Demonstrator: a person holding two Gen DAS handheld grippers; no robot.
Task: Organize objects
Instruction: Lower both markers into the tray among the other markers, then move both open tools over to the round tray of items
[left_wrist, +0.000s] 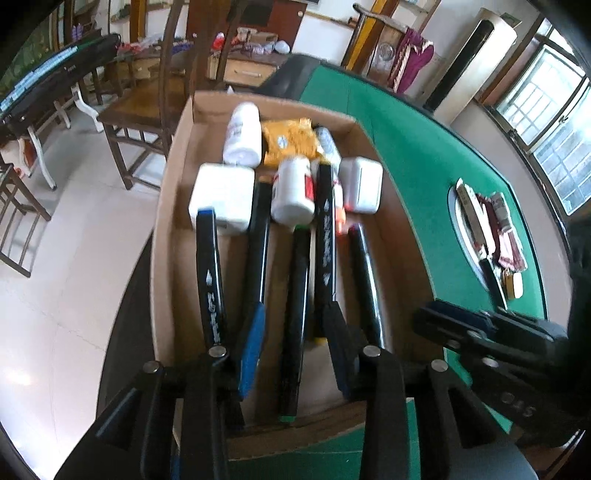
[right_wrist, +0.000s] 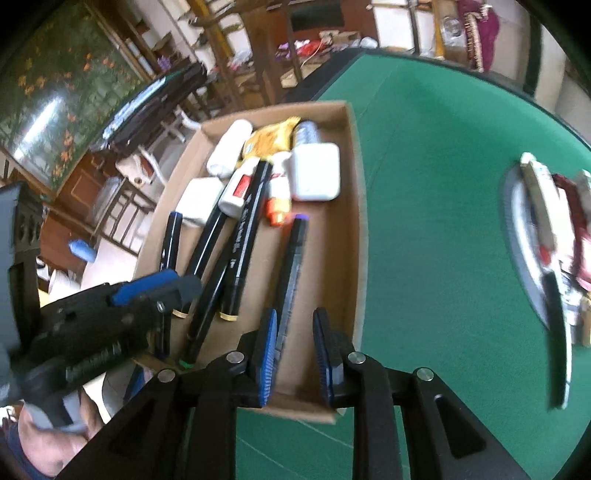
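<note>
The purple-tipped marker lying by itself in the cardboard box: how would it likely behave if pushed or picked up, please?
The purple-tipped marker looks like a stiff plastic stick, so it should not bend. It lies flat on the cardboard box floor, and could slide or roll if nudged sideways. Its glossy body may slip in a light grip.

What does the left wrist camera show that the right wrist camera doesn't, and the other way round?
Only the left wrist view shows the windows on the right and the left gripper head-on, its jaws open over the green-ended marker, pads not pressing it. Only the right wrist view shows the flowered wall panel and the right gripper head-on, jaws open, nothing held. Both show the cardboard box of black markers and white bottles, the yellow packet, the green table and the round tray of items.
</note>
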